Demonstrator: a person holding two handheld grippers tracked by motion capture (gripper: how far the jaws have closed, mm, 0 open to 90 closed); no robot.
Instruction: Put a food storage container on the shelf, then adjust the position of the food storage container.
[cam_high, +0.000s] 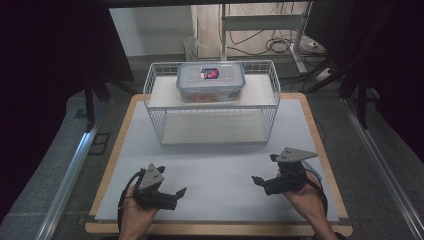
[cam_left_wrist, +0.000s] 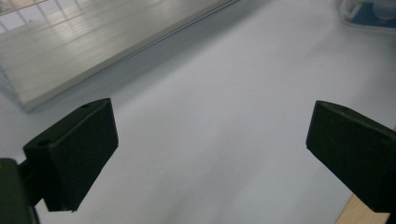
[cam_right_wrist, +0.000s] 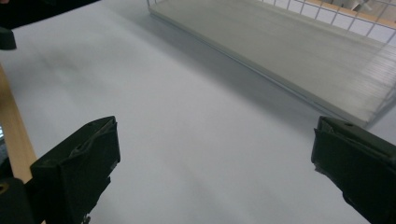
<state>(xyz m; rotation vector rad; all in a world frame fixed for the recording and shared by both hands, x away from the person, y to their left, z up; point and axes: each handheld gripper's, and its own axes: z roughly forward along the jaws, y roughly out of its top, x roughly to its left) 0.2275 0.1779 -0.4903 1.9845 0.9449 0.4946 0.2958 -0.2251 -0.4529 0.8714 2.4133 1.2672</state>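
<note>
A clear lidded box (cam_high: 210, 81) with blue latches and a red-and-blue label sits on the top shelf of a white wire rack (cam_high: 155, 102) at the back of the table. My left gripper (cam_high: 174, 196) is held low over the white mat (cam_high: 220, 170) at the front left. Its jaws stand wide apart, with nothing between them in the left gripper view (cam_left_wrist: 210, 149). My right gripper (cam_high: 264, 169) is at the front right, also open and empty over bare mat in the right gripper view (cam_right_wrist: 215, 158). Both grippers are well short of the rack.
The rack's lower shelf board (cam_left_wrist: 84, 46) (cam_right_wrist: 299, 51) lies beyond each gripper's jaws. The mat covers a wooden tabletop whose edge (cam_high: 320, 145) shows around it. A blurred white and blue thing (cam_left_wrist: 369, 11) is at the top right of the left gripper view.
</note>
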